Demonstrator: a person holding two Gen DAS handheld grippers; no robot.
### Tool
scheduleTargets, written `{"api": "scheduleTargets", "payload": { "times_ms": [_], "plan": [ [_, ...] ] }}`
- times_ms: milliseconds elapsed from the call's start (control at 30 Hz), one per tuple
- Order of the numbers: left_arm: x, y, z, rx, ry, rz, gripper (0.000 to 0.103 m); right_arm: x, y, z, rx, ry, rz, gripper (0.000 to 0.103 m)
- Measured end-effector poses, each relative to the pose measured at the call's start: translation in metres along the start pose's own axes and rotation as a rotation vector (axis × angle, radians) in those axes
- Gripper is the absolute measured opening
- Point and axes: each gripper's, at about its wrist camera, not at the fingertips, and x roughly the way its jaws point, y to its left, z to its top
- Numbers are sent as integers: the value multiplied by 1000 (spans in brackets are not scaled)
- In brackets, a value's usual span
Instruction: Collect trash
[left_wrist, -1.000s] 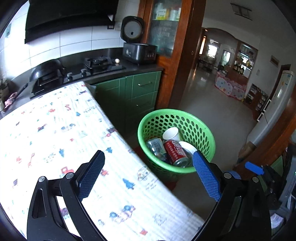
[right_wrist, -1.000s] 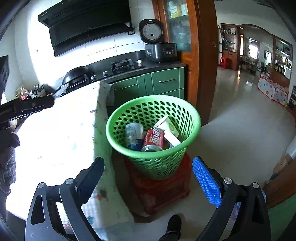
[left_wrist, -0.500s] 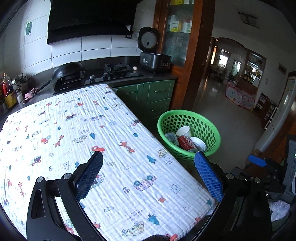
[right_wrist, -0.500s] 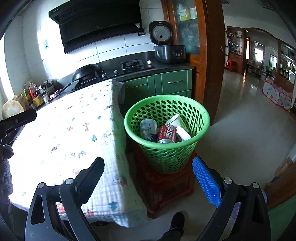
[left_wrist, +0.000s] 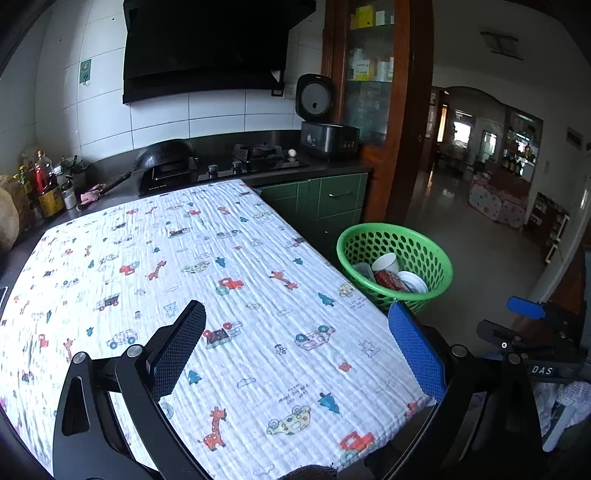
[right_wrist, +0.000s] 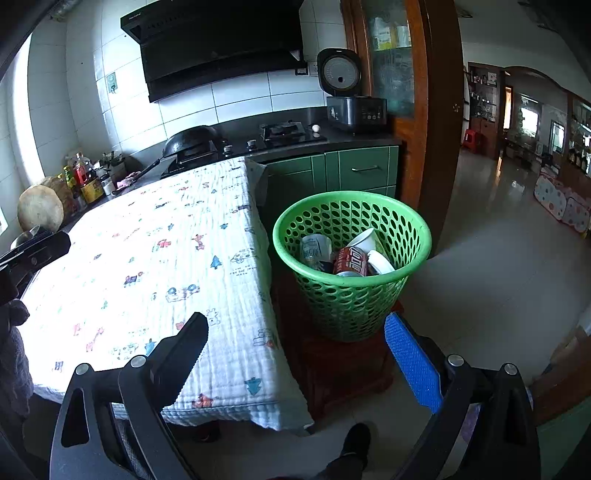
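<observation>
A green perforated basket (right_wrist: 354, 295) stands on a red stool (right_wrist: 340, 365) beside the table; it also shows in the left wrist view (left_wrist: 436, 254). It holds a red can (right_wrist: 351, 260), a white paper cup (right_wrist: 369, 240), a white lid (right_wrist: 380, 262) and a clear crushed cup (right_wrist: 314, 251). My left gripper (left_wrist: 295, 347) is open and empty above the patterned tablecloth (left_wrist: 184, 266). My right gripper (right_wrist: 295, 347) is open and empty, back from the basket and the table's near corner.
A black counter with a wok (left_wrist: 166, 155), gas stove (left_wrist: 258, 155) and rice cooker (left_wrist: 325, 125) lies behind the table. Bottles (left_wrist: 48, 188) stand at the far left. Green cabinets (right_wrist: 362, 170) and a wooden door frame (right_wrist: 436, 110) are behind the basket. Tiled floor opens to the right.
Both grippers have pulled back and up from the basket. The left view now takes in the whole tablecloth; the basket looks smaller in both views. Both stay open.
</observation>
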Motion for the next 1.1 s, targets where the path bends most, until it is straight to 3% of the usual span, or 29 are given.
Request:
{"api": "scheduleTargets", "payload": {
  "times_ms": [467,1100],
  "plan": [
    [-34,8,-43,-14,33,39,98,-20,13,-22,-40,-20,18,93],
    [-51,2,-69,-6,37,84,98,-34,17,-39,-58,-31,-8,93]
  ]
}}
